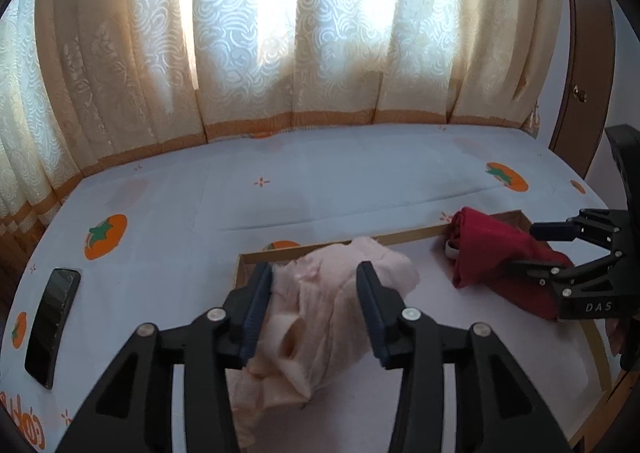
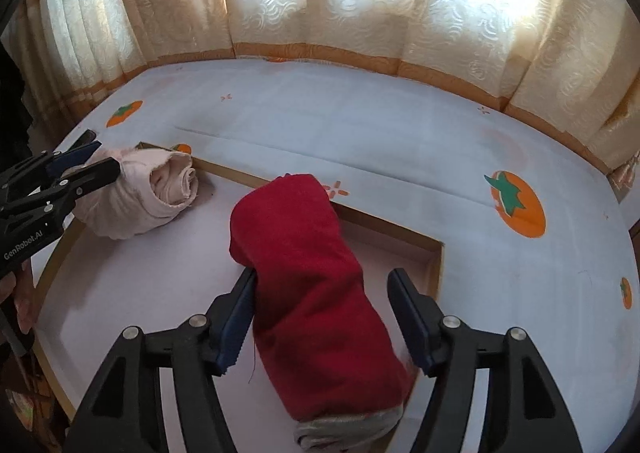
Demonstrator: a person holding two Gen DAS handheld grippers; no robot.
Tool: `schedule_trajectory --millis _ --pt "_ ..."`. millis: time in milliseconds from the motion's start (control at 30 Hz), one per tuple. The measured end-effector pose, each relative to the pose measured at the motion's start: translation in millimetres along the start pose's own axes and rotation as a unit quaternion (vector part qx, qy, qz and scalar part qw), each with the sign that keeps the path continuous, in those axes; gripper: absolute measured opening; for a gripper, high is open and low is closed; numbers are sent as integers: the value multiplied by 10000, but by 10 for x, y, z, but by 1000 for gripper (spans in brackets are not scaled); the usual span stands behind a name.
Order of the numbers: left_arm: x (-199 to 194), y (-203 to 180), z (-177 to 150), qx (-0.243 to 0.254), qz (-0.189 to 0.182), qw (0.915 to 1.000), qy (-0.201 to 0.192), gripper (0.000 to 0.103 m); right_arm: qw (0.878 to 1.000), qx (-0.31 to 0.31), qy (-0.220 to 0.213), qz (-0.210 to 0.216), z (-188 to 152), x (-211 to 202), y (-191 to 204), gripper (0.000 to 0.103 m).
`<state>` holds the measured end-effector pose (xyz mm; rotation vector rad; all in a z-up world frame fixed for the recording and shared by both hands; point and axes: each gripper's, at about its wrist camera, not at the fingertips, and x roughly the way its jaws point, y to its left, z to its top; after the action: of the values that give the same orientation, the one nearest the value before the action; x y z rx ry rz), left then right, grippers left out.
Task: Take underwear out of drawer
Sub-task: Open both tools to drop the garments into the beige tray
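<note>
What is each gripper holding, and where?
Nothing is gripped: the pink roll lies between the left gripper's open jaws, the red roll between the right gripper's.

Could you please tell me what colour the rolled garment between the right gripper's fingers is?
The rolled garment is dark red, with a grey band at its near end; the right wrist view shows it best.

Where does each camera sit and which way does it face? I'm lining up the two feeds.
Left wrist: on the left hand-held gripper, looking down at the pink rolled underwear between its open jaws; curtains beyond.
Right wrist: on the right hand-held gripper, looking down at the red rolled underwear between its open jaws.
Shared: both rolls, the drawer, and the other gripper.
</note>
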<state>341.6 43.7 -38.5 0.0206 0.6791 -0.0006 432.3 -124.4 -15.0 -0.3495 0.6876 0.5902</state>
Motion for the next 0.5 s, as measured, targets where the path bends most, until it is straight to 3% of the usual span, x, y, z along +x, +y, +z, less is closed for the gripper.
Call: schedule_trajectory --millis 333,500 --pt "-348 9 -139 -219 -253 9991 -246 57 9990 49 -405 177 -215 -472 82 68" --pt "-591 -8 -283 -260 -484 9980 -297 57 9980 -114 -502 358 -378 -785 256 69"
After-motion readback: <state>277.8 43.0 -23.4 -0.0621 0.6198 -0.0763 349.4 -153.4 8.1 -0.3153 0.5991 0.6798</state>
